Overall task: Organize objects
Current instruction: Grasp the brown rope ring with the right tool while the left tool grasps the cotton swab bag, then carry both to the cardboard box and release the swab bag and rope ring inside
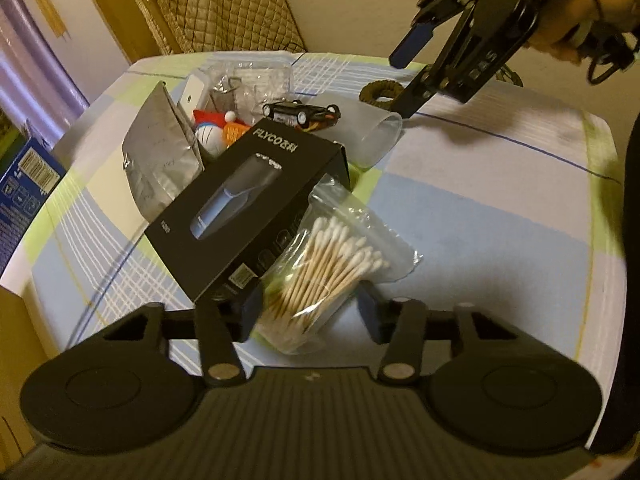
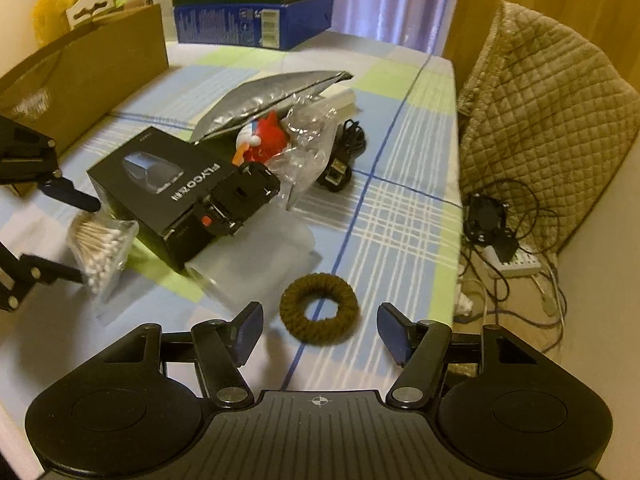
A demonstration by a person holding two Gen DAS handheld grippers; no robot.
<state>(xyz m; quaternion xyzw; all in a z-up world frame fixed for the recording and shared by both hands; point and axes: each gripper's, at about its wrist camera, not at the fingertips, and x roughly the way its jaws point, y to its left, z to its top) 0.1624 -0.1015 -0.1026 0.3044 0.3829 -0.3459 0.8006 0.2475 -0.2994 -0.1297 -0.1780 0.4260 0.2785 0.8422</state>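
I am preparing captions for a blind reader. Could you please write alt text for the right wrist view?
The open right gripper hovers over a brown knitted ring-shaped hair tie on a checked tablecloth. Behind it lie a frosted plastic cup on its side and a black shaver box; at left, the left gripper straddles a clear bag of cotton swabs.

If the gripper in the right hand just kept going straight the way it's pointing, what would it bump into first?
Most likely the brown hair tie. It lies on the tablecloth directly ahead of the open right gripper, centred between its fingers. The frosted plastic cup lies further on and to the left, though depth is hard to judge.
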